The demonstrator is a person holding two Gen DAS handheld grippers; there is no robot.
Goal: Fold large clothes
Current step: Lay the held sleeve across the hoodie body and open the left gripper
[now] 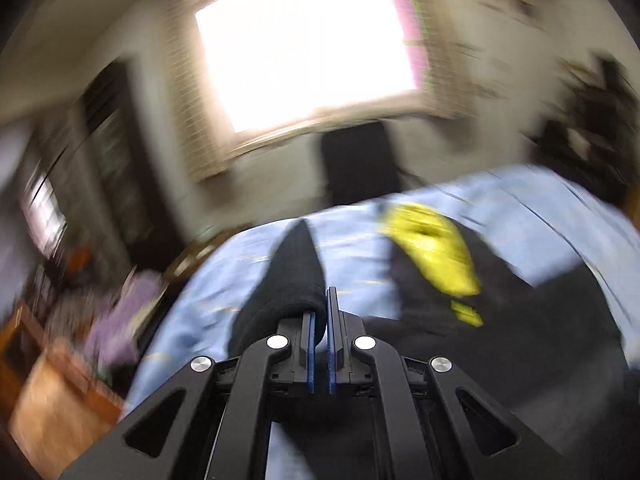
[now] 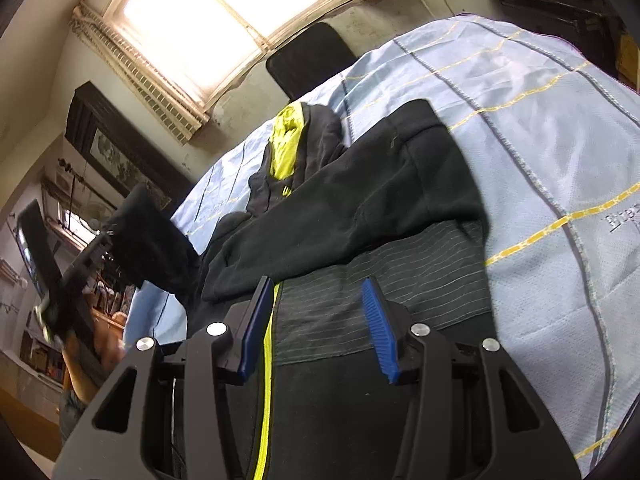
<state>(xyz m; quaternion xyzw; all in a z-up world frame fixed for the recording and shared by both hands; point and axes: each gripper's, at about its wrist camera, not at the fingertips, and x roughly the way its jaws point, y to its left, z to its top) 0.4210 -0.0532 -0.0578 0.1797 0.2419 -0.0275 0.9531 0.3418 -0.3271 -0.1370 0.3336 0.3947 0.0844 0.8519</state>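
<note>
One black jacket (image 2: 340, 216) spread along middle of bed (image 2: 540, 152), soft, thick, surely floppy. Left gripper (image 1: 320, 320) clamped on its sleeve (image 1: 288, 280), lifted. Right gripper (image 2: 316, 320) wide apart above striped hem (image 2: 380, 280), near bed's front edge. Best gripped at hem.

Bare blue bedspread (image 2: 540, 152) is seen along the bed's right side and far right corner, unobstructed. The middle is occupied by the black jacket (image 2: 360, 208), its raised sleeve (image 2: 152, 236) blocking the left edge. A black chair (image 2: 308, 58) stands beyond the far edge.
</note>
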